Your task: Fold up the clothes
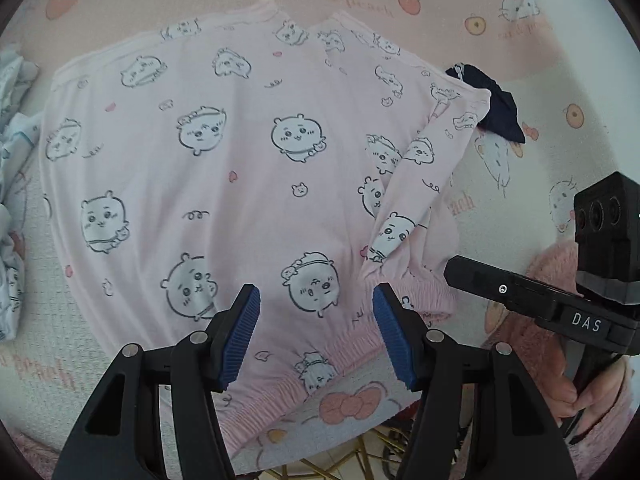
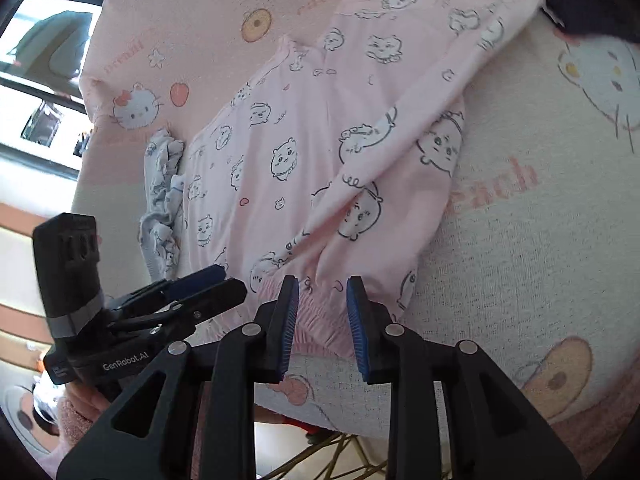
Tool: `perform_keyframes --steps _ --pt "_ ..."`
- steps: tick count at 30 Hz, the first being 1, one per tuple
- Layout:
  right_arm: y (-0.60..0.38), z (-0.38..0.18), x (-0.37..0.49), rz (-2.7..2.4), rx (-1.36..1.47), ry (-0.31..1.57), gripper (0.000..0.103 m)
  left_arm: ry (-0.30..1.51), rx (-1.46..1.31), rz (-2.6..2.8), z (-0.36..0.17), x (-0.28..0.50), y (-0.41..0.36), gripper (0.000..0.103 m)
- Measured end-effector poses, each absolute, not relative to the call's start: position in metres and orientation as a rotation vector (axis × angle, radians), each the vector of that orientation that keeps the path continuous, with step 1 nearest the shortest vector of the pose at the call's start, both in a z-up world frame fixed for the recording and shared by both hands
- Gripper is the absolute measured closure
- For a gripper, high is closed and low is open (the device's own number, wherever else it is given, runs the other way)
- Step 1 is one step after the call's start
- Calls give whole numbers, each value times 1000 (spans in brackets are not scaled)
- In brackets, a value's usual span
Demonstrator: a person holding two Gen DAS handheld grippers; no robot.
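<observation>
Two tools hang over a pink top (image 1: pixel 208 168) that lies flat on the tabletop (image 1: pixel 540 152). The tabletop has a soft cover with cats and peaches on it. The top has little bear faces all over. Its stretchy hem is at the near edge, close to both tools.

One sleeve (image 1: pixel 416 184) is already folded in. It lies slanted across the right side of the top, and its cuff sits near the hem. I think the folding has only just begun. The other side looks not folded yet, and the top is not folded in half either.

The left tool (image 1: pixel 316 332) has its jaws wide apart. Nothing is between them; it hangs just above the hem. The right tool (image 2: pixel 322 326) has its jaws a little way apart. The pink hem shows in the gap, but the pads do not press on it, so it holds nothing.

A crumpled white cloth (image 1: pixel 12 184) waits at the left side of the top. A dark cloth (image 1: pixel 500 112) lies by the far right shoulder. Both look not folded.

No boxes or baskets can be seen.
</observation>
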State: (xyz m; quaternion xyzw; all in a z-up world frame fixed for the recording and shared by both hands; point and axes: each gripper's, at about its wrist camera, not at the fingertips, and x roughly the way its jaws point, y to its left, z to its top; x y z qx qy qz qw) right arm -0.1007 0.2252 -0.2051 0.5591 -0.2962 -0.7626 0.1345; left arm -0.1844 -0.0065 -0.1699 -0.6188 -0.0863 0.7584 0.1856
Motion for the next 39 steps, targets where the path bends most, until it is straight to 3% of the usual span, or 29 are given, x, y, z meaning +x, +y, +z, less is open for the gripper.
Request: perform_keyframes --steps 7,12,13,14,17,28,39 --pt "240 -212 -104 -2224 1711 -803 76 -366 -1783 2057 -185 -190 4 42" --pt "255 -210 -99 -2218 1749 -791 76 -267 -1783 2059 -184 -187 24 43" --pt "254 -209 -98 -2215 1754 -770 74 -240 -1786 2067 -184 -184 29 56" --pt "254 -208 -96 -2210 1758 -750 71 -214 -1789 2073 -185 -182 34 77" --pt "251 -210 -94 -2254 1757 -730 69 -229 -1804 2070 -183 -182 36 90" --pt "200 -193 -110 -2263 1536 -577 68 -410 -1703 2331 -120 -167 -44 93" --pt "124 -214 -112 -2124 1557 -335 68 -690 -1866 2349 -170 -85 -107 93"
